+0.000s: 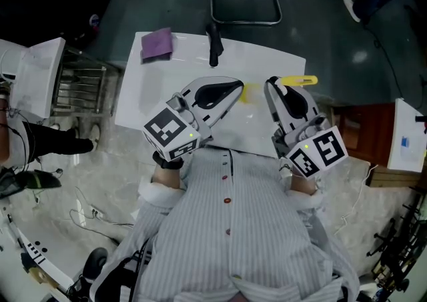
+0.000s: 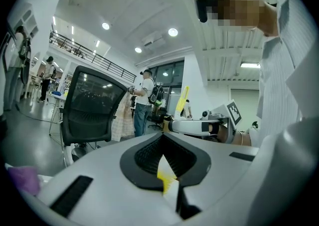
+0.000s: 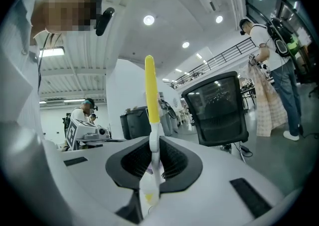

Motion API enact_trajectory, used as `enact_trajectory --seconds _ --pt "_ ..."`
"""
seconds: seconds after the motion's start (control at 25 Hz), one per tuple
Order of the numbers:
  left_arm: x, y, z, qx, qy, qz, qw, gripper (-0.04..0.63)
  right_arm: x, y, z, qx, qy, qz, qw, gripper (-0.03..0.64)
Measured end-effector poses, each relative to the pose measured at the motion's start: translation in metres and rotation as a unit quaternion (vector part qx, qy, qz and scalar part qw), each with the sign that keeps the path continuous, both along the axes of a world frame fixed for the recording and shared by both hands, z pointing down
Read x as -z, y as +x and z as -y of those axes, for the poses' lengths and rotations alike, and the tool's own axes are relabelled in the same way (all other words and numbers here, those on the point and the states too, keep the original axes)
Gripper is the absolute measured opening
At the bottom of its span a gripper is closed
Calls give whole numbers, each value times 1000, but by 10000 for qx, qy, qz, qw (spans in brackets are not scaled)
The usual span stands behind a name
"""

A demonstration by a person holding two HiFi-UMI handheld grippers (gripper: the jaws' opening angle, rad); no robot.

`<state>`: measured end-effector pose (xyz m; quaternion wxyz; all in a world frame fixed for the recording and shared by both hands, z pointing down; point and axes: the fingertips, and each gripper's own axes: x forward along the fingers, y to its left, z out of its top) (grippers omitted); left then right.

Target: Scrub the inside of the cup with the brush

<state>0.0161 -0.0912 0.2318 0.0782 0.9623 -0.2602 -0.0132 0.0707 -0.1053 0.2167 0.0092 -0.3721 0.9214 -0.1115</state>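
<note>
the left gripper point(image 1: 237, 87) pinches tight on what seems to be the yellowish wall of the cup point(image 1: 244, 94), just left of the right gripper point(image 1: 272, 83), which is clamped on the brush point(image 1: 300, 81) held crosswise, its yellow handle pointing away from the cup, over the white table point(image 1: 153, 94).

The brush point(image 3: 151, 90) is yellow and white, the cup point(image 1: 243, 92) yellow, the cloth point(image 1: 157, 44) purple, the table point(image 1: 167, 87) white.

White table point(image 1: 167, 91), purple cloth point(image 1: 157, 45) (corner), black object point(image 1: 214, 45)
</note>
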Motion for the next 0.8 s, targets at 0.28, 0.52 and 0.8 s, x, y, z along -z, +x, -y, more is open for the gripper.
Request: enact_trajectory --seconds 0.28,0.52,0.8 --pt "3 1 0 -48 60 45 10000 8 0 -1 -1 11 13 -45 10000 58" --pt "6 0 4 -16 -29 -36 10000 8 -1 0 0 16 -37 -28 10000 58" --pt "16 -6 14 71 9 177 9998 8 -4 1 0 27 -134 -75 9999 58"
